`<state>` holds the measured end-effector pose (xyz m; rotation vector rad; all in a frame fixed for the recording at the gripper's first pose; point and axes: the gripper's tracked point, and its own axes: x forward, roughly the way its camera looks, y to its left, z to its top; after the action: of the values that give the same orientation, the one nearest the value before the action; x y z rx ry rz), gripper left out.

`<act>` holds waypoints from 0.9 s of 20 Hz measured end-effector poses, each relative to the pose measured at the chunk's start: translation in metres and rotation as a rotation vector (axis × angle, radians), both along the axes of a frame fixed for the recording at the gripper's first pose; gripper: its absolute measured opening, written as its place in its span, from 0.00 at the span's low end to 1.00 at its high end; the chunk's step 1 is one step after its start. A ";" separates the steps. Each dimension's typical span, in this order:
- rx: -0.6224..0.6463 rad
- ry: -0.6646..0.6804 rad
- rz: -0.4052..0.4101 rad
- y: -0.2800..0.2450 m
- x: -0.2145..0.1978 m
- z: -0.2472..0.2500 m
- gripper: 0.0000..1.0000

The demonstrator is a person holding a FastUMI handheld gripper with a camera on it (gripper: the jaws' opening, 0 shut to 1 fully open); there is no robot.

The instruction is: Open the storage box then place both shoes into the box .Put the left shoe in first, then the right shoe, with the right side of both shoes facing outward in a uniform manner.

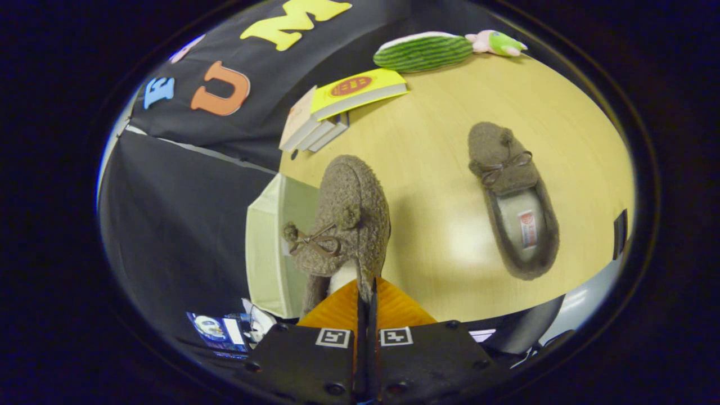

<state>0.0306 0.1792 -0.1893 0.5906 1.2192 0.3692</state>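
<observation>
A pale wooden tabletop (427,152) with a smooth, slightly glossy finish fills the space beyond the fingers, and black cloth walls close the booth behind it. At the table's far edge lies a stack of books (337,109), the top one yellow-covered, and further along that edge a plush toy (427,50) with a ribbed, green striped body.

The gripper (365,306) has its two fingers pressed close together, pinching the heel rim of a brown slipper (346,222) of fuzzy, boucle-like fabric with a thin bow and pompoms on top. That shoe hangs over the table's near corner, its long axis running straight away from the fingers, toe pointing toward the books.

Just beside it, off the table's edge, stands the storage box (270,247), pale green with flat fabric-looking walls (whether its lid is open cannot be told from here).

The second slipper (514,197) rests flat on the tabletop, well apart, sole down, its light lining showing, toe pointing to the far edge.
</observation>
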 end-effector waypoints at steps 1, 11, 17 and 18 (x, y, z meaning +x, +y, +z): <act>0.012 -0.038 0.006 0.012 -0.002 0.023 0.06; 0.115 -0.163 0.007 0.158 0.011 0.126 0.06; 0.053 -0.045 0.025 0.215 0.019 0.063 0.06; 0.035 -0.018 0.031 0.220 0.017 0.048 0.06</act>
<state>0.0476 0.3997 -0.1411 0.5973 1.2078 0.4221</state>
